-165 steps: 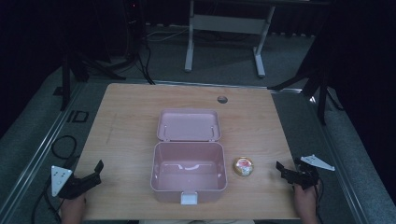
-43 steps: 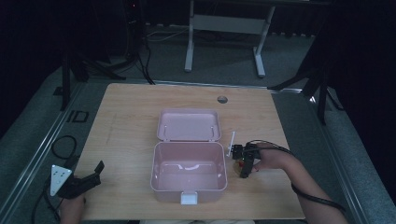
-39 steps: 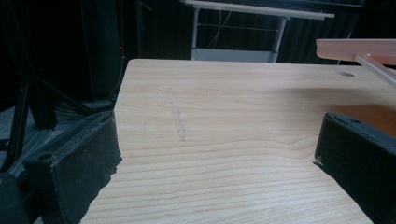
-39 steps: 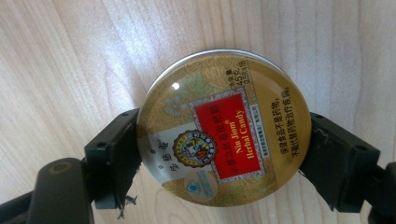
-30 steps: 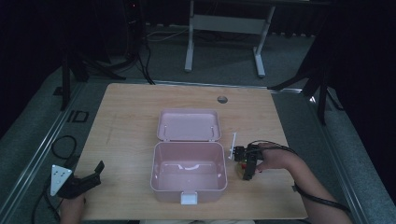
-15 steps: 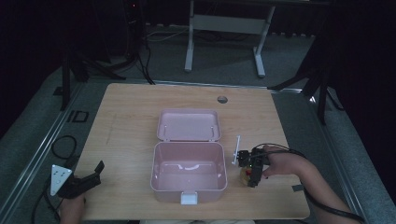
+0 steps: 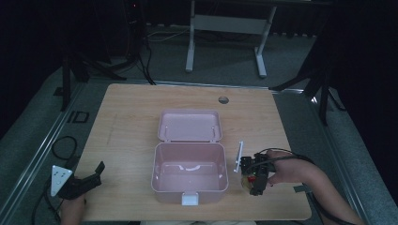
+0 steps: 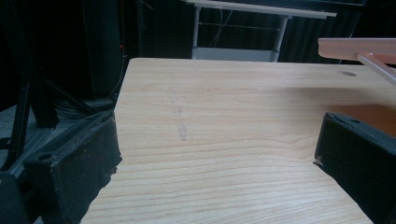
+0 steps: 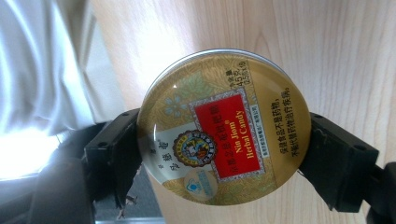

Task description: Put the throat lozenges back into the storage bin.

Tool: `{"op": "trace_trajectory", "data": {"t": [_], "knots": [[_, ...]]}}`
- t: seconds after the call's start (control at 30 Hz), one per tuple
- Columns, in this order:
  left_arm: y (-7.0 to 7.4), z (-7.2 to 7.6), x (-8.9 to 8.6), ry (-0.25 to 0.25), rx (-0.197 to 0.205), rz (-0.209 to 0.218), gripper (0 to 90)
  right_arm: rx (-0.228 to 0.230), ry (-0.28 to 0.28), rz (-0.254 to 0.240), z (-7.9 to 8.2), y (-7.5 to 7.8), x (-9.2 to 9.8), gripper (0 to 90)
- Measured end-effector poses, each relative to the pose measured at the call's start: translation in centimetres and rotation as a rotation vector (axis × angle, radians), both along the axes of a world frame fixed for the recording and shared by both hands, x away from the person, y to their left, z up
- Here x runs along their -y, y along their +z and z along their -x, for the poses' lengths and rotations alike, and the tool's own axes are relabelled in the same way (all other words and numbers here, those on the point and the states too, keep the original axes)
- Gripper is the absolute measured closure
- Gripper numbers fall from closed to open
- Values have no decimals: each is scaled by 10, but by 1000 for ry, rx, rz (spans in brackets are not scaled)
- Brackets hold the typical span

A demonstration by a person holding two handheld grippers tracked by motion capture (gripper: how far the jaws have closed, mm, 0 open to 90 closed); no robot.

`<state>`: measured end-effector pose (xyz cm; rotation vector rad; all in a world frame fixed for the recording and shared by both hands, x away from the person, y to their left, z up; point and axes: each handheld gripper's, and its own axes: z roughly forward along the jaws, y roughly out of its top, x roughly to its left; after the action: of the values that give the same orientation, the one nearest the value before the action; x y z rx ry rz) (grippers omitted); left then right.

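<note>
1. The right gripper (image 7: 251, 180) has travelled from the table's right edge to the spot just right of the pink box (image 7: 189, 174), where the round candy tin (image 9: 223, 128) lay, and over the last second it has slid a little toward the person's side of the table.
2. In the right gripper view the tin now sits between the two black jaws, one pressing each side of its rim, so this claw is clamped on the tin. The gold lid with its red label faces the camera.
3. In the high view the tin (image 7: 245, 182) shows as a small gold patch beneath the gripper, just beside the box's right wall. Whether it has left the wood or rests on it, I cannot tell.
4. The left gripper (image 7: 87, 180) has not moved: it lies at the table's (image 7: 131, 122) near left corner, jaws spread wide with bare wood between them, gripping nothing.
5. The box stands with its lid (image 7: 189, 125) thrown back and its inside bare.
6. My reading: the grasp is made, so the pick is done. What remains is probably to lift the tin over the right wall and set it down inside the box.
</note>
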<state>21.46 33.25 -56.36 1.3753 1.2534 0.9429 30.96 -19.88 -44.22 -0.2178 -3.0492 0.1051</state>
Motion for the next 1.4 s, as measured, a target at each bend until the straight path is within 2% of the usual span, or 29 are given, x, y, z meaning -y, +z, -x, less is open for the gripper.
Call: {"op": "trace_trajectory", "data": {"t": [0.2,0.37,0.5,0.77,1.4], "knots": [[0,0,0,1,0,0,4,20,24,2,6,31,-9,199],[0,0,0,0,2,2,4,55,59,-2,12,56,-17,199],[0,0,0,0,2,1,4,65,76,-10,17,69,-24,199],[0,0,0,0,1,4,4,74,99,12,17,70,-44,199],[0,0,-1,-6,2,8,4,66,188,-28,14,72,-110,199]]}}
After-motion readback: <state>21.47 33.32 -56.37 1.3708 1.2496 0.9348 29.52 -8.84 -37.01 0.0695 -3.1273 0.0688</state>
